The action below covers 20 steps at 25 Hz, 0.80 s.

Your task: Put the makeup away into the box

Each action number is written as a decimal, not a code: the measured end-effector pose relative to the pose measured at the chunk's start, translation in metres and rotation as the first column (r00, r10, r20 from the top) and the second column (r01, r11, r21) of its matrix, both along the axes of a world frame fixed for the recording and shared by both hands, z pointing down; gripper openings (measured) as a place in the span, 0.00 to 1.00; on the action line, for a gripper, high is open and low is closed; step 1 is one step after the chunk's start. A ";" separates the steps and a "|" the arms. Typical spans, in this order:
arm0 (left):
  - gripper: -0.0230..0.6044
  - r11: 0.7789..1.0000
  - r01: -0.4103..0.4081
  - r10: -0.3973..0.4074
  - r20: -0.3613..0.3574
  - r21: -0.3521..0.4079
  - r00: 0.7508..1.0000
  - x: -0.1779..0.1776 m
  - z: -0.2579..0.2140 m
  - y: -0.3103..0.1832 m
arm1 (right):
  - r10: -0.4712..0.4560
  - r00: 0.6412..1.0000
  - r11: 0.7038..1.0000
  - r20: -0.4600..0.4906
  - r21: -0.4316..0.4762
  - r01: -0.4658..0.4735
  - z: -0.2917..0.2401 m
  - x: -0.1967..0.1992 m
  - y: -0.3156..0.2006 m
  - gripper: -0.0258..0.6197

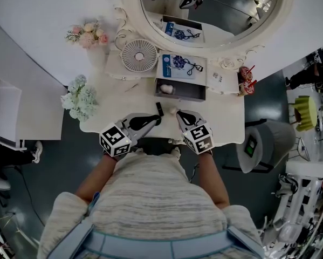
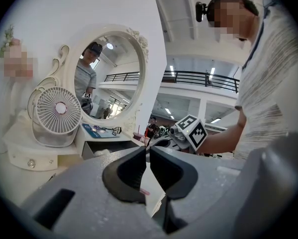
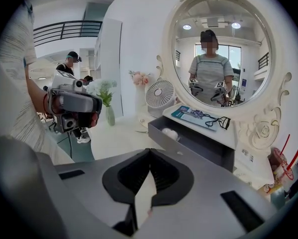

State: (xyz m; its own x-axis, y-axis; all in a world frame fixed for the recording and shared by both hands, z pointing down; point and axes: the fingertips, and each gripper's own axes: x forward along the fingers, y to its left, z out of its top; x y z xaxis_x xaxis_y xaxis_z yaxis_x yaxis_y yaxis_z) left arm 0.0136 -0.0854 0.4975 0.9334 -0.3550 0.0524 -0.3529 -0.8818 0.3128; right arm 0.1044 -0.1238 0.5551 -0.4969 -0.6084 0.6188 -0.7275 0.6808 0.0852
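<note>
Hovering right gripper pinched shut, seemingly empty, and left gripper barely parted. Both sitting near small black makeup stick on white worktop, likely lining up pickup for open dark drawer box.

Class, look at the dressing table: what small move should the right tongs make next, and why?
Probably open the right tongs: they are shut with nothing between them, and a small pale item lies on the table beside their tips, in front of the open drawer.
</note>
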 end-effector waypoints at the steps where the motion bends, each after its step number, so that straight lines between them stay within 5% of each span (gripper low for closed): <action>1: 0.06 1.000 -0.001 0.001 0.001 0.000 1.000 0.000 0.000 0.000 | 0.000 1.000 1.000 0.000 -0.002 0.000 0.002 0.001 -0.001 0.05; 11: 0.06 1.000 0.006 -0.006 0.002 -0.010 1.000 0.001 0.001 -0.003 | -0.021 1.000 0.998 0.001 -0.061 0.021 0.026 0.002 -0.009 0.06; 14: 0.06 1.000 0.011 -0.011 0.004 -0.014 1.000 0.001 0.002 -0.005 | -0.029 1.000 0.996 0.002 -0.083 0.029 0.033 0.001 -0.012 0.22; 20: 0.06 1.000 0.021 -0.021 0.014 -0.021 1.000 0.001 0.004 -0.008 | -0.044 0.998 0.992 -0.036 -0.119 0.040 0.052 0.004 -0.018 0.24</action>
State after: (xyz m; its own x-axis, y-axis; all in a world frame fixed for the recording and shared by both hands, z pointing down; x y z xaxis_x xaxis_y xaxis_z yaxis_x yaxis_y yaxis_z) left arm 0.0145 -0.0930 0.5015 0.9247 -0.3735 0.0732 -0.3761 -0.8673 0.3260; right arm 0.1080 -0.1419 0.6074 -0.4948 -0.5090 0.7044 -0.6959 0.7175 0.0296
